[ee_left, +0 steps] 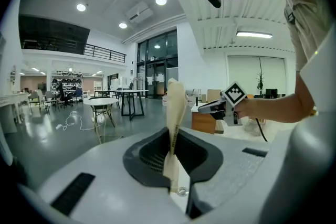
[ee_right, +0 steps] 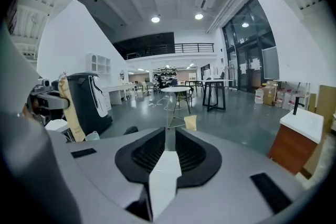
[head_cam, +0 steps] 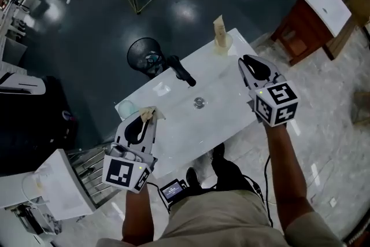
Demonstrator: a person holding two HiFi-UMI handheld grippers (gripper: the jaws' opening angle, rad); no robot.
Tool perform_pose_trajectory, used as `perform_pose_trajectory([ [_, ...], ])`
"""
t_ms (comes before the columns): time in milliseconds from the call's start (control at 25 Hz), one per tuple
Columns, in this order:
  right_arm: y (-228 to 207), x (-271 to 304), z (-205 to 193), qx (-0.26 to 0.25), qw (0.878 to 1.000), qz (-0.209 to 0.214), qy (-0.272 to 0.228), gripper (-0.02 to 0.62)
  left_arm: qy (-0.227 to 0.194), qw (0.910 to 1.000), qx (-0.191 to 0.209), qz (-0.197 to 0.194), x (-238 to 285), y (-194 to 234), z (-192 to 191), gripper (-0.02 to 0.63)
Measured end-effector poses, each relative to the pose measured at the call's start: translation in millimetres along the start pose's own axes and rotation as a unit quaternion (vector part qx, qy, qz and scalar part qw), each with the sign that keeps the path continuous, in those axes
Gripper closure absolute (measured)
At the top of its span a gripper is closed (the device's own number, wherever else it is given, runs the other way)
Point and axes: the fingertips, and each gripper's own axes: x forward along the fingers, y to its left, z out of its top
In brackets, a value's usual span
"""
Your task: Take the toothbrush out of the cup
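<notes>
My left gripper [head_cam: 144, 117] is shut on a flat beige toothbrush [head_cam: 148, 114] over the left end of the white basin top [head_cam: 191, 127]. In the left gripper view the toothbrush [ee_left: 175, 105] stands upright, pinched between the pads. A clear cup [head_cam: 126, 108] sits just left of it on the counter. My right gripper [head_cam: 247, 62] hovers over the right end with its jaws a little apart and nothing between them; the right gripper view [ee_right: 167, 136] shows only white counter in the gap. A second cup [head_cam: 222, 43] at the far corner holds another beige item [head_cam: 219, 28].
A black faucet [head_cam: 181, 71] and a metal drain [head_cam: 199, 102] sit mid-counter. A black wire bin [head_cam: 145, 56] stands behind the counter. A wooden vanity [head_cam: 315, 14] is at the far right, and a white rack [head_cam: 58, 188] stands near left.
</notes>
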Motion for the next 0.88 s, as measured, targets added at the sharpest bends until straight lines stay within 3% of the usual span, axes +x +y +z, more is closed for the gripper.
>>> perform_pose_trajectory([
  [80, -14.3, 31.1, -9.7, -0.002, 1.0, 0.003, 0.013, 0.513, 0.008, 0.9999, -0.006, 0.009, 6.9, 6.8, -9.5, 0.577],
  [400, -73.8, 133.6, -54.1, -0.003, 0.998, 0.016, 0.056, 0.481, 0.047, 0.9976, -0.029, 0.04, 45.9, 14.6, -46.6, 0.577],
  [880, -90.8, 211.3, -93.2, -0.035, 0.994, 0.028, 0.103, 0.459, 0.082, 0.9938, -0.056, 0.051, 63.2, 22.1, -91.4, 0.576],
])
